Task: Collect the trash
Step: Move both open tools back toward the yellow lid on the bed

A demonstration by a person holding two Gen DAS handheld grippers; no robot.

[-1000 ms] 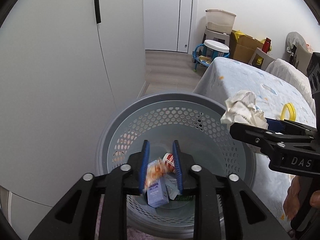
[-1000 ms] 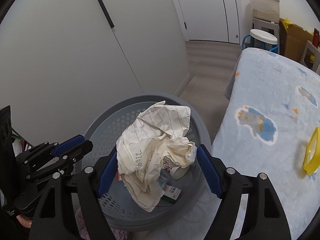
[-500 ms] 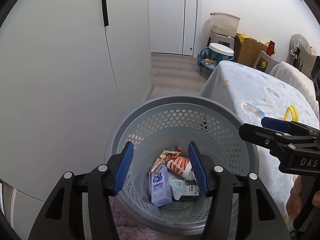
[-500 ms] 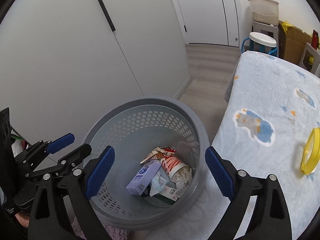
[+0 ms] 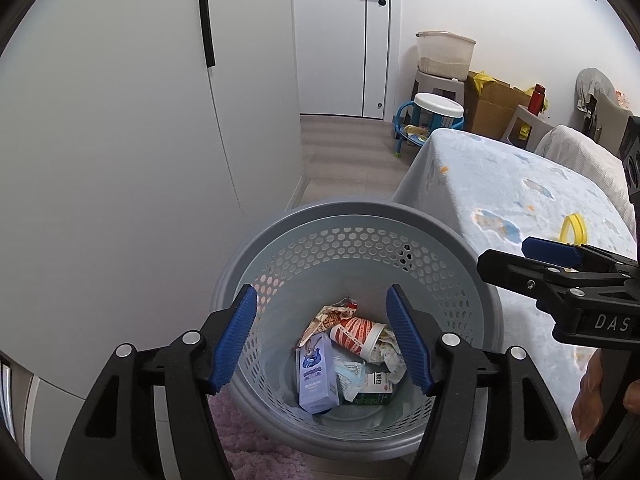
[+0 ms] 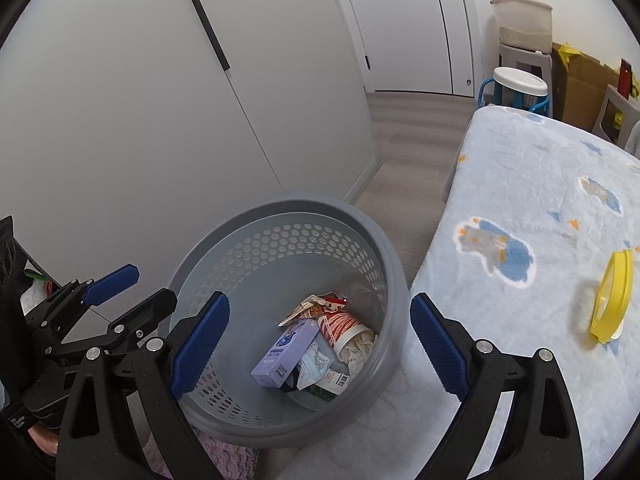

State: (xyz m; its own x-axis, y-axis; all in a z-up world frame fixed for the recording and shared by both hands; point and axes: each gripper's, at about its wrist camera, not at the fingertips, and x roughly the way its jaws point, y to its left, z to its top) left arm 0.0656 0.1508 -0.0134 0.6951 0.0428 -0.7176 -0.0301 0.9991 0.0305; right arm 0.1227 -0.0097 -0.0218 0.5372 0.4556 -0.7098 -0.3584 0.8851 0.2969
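Furthest left stands a white wardrobe (image 5: 120, 160) with a dark vertical handle, well beyond and to the left of both sets of jaws. The left gripper (image 5: 322, 338) hangs over the near rim of the grey perforated bin (image 5: 360, 216), its blue-padded jaws spread wide apart and holding nothing. Framed between those jaws, down on the bin floor, lies the collected trash: a lilac carton (image 5: 316, 376) nearest the left pad, a crinkled snack wrapper (image 5: 330, 314) just beyond it, a red-and-white paper cup (image 5: 356, 330) on its side touching the carton's far end, crumpled paper (image 5: 386, 352) against the cup's mouth toward the right pad, and a green-and-white carton (image 5: 374, 390) below that.

The right gripper (image 6: 320, 346) is likewise wide open and empty, its jaws straddling the bin, the left pad over the bin's interior and the right pad outside the rim above the bed edge. From its camera the same trash sits between the jaws, slightly nearer the right pad. The left gripper shows at its far left, just outside the bin.

Right of both jaws spreads the bed, covered by a pale blue blanket (image 6: 540, 208) printed with cloud shapes. A yellow ring-shaped lid (image 6: 612, 298) lies on it, well to the right of the right jaw.
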